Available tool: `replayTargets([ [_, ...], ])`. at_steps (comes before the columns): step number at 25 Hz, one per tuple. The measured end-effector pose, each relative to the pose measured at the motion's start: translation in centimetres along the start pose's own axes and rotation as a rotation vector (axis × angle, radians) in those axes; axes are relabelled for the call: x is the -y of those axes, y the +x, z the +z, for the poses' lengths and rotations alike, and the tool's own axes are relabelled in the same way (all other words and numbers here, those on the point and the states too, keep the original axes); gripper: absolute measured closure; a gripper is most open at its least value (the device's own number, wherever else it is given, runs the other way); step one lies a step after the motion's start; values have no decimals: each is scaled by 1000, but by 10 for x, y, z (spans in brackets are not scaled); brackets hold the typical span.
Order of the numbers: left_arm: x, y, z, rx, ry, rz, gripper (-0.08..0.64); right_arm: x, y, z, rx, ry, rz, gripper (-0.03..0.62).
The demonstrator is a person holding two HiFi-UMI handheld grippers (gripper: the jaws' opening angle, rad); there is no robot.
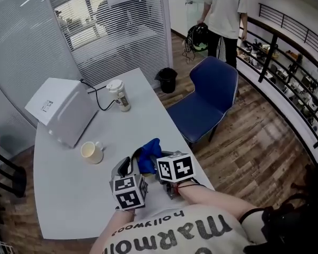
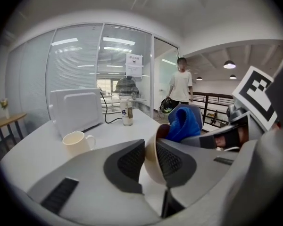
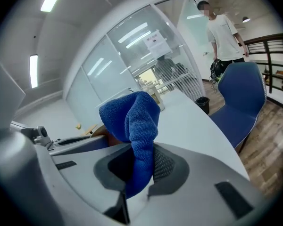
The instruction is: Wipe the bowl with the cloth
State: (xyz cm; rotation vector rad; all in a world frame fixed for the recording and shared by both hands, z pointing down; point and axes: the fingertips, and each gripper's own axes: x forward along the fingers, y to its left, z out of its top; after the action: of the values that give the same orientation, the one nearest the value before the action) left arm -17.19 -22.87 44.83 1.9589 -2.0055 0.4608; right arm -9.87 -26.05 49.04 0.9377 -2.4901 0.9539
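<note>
**Left tongs point(image 2: 150, 147) on bowl point(image 2: 155, 169), right tongs point(image 3: 142, 149) on cloth point(image 3: 132, 117)**

Left tongs are narrow and clamped on the bowl's wall, with one pad outside the cream shell and the other inside. The bowl is tipped on its side, rim up between the pads, brown interior facing the right tongs. It is held off the desk point(image 1: 69, 194), over the near edge toward the near right corner.

Right tongs are pinched on the blue cloth. A fold is caught between the pads and the rest bunches up above them. The bunched end sits at the bowl's mouth; can't tell if it touches the inside. Both marker cubes sit close together just above the wearer's printed shirt.

Cream mug point(image 1: 91, 152) stands upright on the desk, handle to its right, left of the tongs and apart from them. White box point(image 1: 63, 110) is at the far left corner, tilted. Black cable point(image 1: 98, 97) runs from it toward a lidded cup point(image 1: 119, 95) standing near the far edge.

Blue chair point(image 1: 206, 102) is on the wood floor off the desk's right edge. Black bin point(image 1: 168, 80) stands beyond the far end. A person point(image 1: 222, 9) in a light shirt stands behind the chair, holding a dark bundle.
</note>
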Motion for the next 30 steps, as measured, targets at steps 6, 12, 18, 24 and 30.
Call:
replayTargets([
  [6,-10,5,-1,0,-71,4,489,1,-4,9,10,42,21,532],
  [12,-12,8,6,17,-125,-9,512,-22,-21,40,89,24,151,531],
  [18,-3,5,16,59,-170,-39,512,-61,-21,34,13,-34,313,531],
  [24,12,-1,28,116,-163,-83,505,-49,-14,23,-31,-118,242,531],
  [30,26,-1,21,84,-109,-98,491,-32,-8,2,-117,-155,210,531],
])
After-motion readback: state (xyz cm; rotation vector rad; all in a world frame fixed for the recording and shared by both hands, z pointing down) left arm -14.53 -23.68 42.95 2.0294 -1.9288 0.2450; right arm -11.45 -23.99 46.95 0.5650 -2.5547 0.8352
